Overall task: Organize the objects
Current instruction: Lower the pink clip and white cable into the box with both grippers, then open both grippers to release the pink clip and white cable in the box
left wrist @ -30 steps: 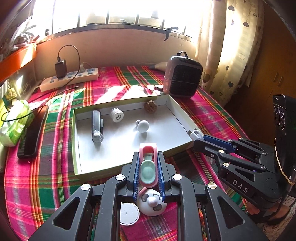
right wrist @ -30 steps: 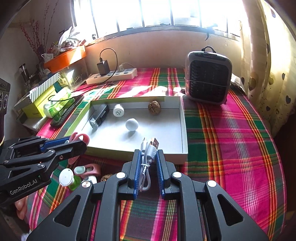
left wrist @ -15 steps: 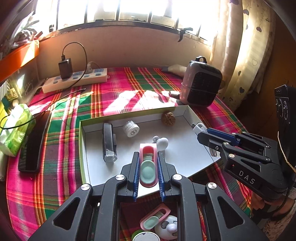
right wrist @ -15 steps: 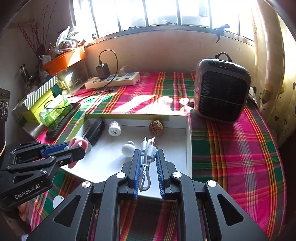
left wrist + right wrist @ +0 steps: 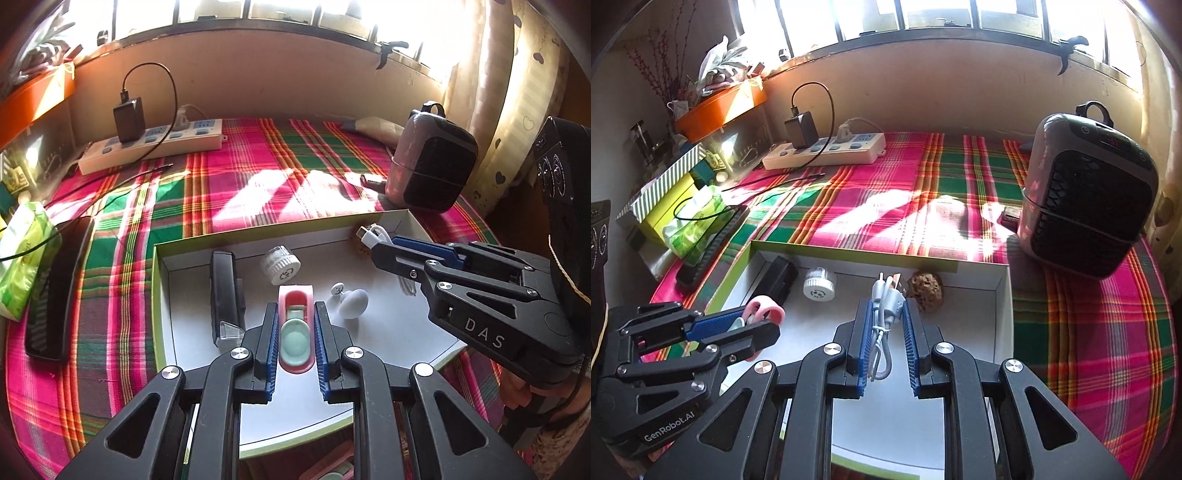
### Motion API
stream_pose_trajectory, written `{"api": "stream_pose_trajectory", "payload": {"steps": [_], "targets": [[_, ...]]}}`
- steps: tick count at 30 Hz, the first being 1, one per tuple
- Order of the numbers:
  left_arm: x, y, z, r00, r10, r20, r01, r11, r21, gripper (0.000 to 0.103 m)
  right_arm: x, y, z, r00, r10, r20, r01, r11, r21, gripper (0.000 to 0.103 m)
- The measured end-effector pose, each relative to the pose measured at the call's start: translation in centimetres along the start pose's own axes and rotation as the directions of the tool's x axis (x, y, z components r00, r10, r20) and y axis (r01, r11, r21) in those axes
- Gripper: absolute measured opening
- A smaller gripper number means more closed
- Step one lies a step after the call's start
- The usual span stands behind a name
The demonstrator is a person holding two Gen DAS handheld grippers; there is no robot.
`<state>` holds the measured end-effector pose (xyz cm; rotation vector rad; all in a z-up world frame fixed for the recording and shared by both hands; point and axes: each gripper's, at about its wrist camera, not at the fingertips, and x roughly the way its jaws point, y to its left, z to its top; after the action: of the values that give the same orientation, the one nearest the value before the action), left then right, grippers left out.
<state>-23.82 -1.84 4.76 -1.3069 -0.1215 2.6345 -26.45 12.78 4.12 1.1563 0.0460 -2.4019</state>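
Note:
A shallow white box with a green rim [image 5: 159, 295] [image 5: 849, 254] lies on the plaid cloth. My left gripper [image 5: 295, 314] [image 5: 753, 325] is shut on a pink and mint plastic piece [image 5: 295, 332] [image 5: 764, 308] and hangs over the box's near half. To its right, my right gripper [image 5: 886, 306] [image 5: 384, 251] is shut on a coiled white USB cable [image 5: 882, 321] [image 5: 373, 234] above the box's far right part. Inside the box lie a black rectangular device [image 5: 223, 291], a white ribbed cap [image 5: 279, 265], a white egg-shaped piece [image 5: 354, 302] and a brown rough ball [image 5: 926, 291].
A small heater [image 5: 432, 162] stands just beyond the box's far right corner. A power strip with a charger [image 5: 155, 146] lies along the back wall. A black flat device [image 5: 55, 288] and a green tissue pack [image 5: 26, 254] lie left. Another pink piece [image 5: 332, 469] lies in front of the box.
Both grippers have moved forward from the box's front edge to over its inside, each still carrying its load. The items in front of the box have slid out of view below.

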Motion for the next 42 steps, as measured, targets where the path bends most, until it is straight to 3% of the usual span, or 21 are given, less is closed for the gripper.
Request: {"api": "stream_pose_trajectory", "payload": {"steps": [15, 42], "targets": [[2.2, 0.5, 0.5, 0.999, 0.01, -0.038, -0.01, 1.0, 0.0, 0.016, 3.3, -0.1, 0.5, 0.996, 0.019, -0.09, -0.019, 1.0, 0.0, 0.018], [4.1, 0.6, 0.4, 0.997, 0.016, -0.076, -0.016, 1.0, 0.005, 0.016, 4.1, 0.1, 0.4, 0.995, -0.013, -0.102, 0.013, 1.0, -0.002, 0.018]]}}
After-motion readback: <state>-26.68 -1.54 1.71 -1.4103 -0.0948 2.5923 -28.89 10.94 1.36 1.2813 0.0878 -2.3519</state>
